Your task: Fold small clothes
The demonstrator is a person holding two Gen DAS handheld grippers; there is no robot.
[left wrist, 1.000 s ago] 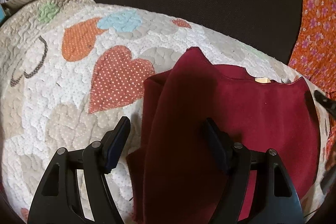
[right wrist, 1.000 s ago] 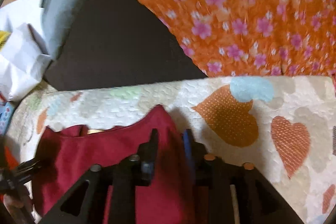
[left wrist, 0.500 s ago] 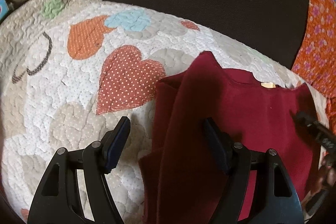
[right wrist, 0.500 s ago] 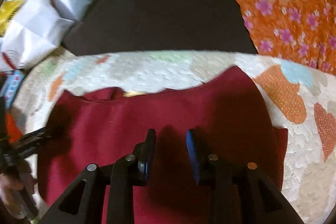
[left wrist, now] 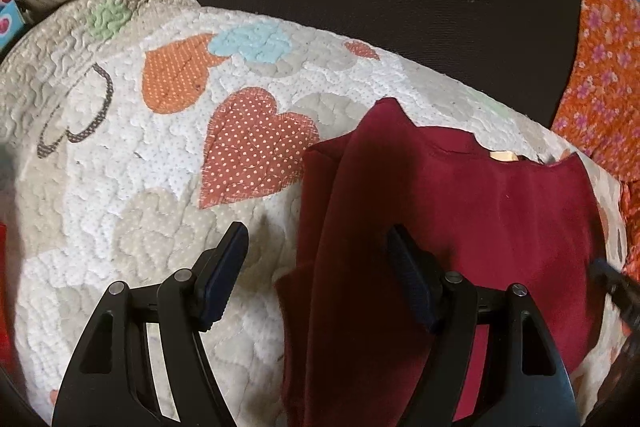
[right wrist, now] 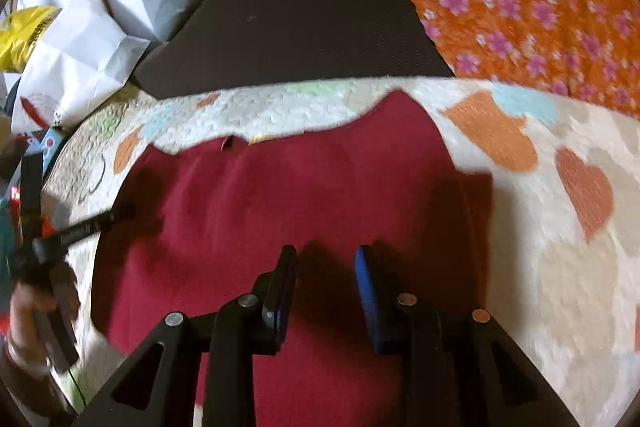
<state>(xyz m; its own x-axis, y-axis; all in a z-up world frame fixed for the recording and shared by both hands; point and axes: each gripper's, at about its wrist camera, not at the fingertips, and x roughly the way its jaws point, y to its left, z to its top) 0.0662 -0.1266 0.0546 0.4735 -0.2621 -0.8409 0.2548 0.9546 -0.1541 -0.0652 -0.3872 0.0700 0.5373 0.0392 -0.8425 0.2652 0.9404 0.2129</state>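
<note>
**A:** Two hand-held grippers over one dark red garment (left wrist: pixel 460 227). What has changed?

**B:** A second ago the right hand-held gripper (right wrist: pixel 326 291) was nearly shut at the garment's right edge; now its jaws stand apart, empty, above the middle.

**A:** The left?

**B:** The left hand-held gripper (left wrist: pixel 316 267) stays wide apart, straddling the folded-in side.

**A:** Meaning?

**B:** Likely that side fold is laid, released on the heart-patterned quilt (left wrist: pixel 160 187).

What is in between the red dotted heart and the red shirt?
Only bare quilt. In the left wrist view, the dotted heart ends just short of the dark red shirt, leaving a thin strip of cream quilting between them. Nothing sits on that strip.
</note>
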